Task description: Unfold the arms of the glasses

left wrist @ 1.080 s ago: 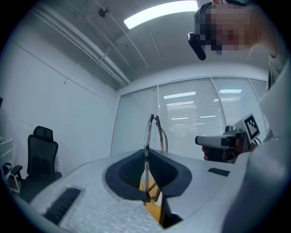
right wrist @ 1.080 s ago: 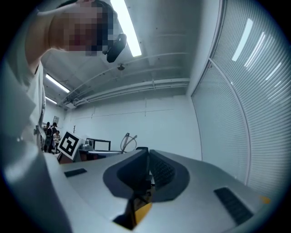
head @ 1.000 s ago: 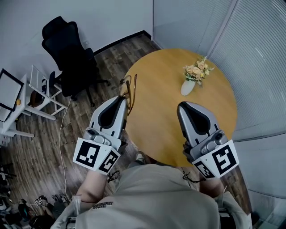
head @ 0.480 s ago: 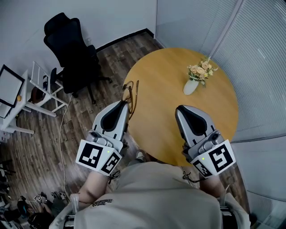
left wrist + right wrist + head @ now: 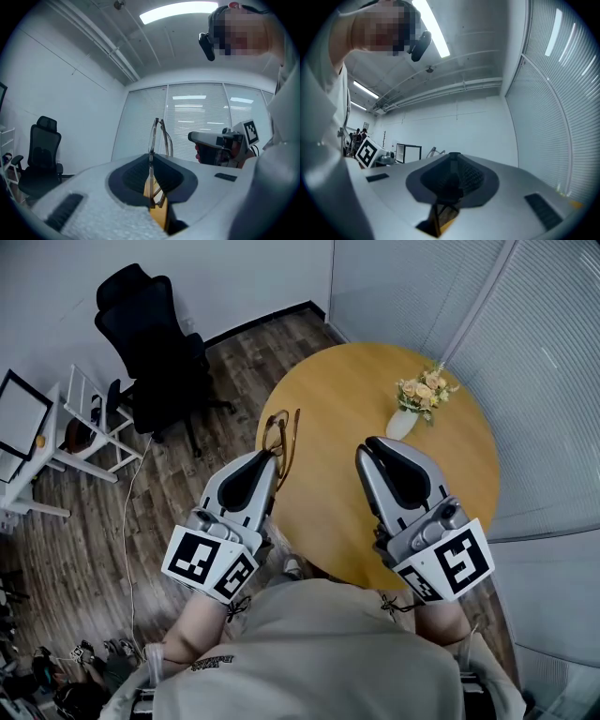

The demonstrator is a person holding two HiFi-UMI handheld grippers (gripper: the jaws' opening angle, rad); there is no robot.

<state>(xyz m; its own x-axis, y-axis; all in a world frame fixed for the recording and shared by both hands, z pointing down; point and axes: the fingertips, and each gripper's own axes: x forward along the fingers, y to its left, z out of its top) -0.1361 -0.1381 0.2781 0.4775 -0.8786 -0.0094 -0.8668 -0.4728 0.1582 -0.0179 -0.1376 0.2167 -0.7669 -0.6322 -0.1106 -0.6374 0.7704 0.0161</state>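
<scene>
A pair of thin brown-framed glasses hangs over the round wooden table's left edge, clamped at one end in my left gripper, which is shut on it. In the left gripper view the glasses stand edge-on above the shut jaws, arms lying close to the frame. My right gripper hovers over the table to the right of the glasses, apart from them. Its jaws are shut with nothing between them. The right gripper also shows beyond the glasses in the left gripper view.
A white vase of pale flowers stands on the table's far right. A black office chair and a white rack stand on the wood floor to the left. Window blinds close the right side.
My right gripper has moved left and a little further onto the table, closer to the glasses. The left gripper has kept its hold on the glasses in about the same place.
</scene>
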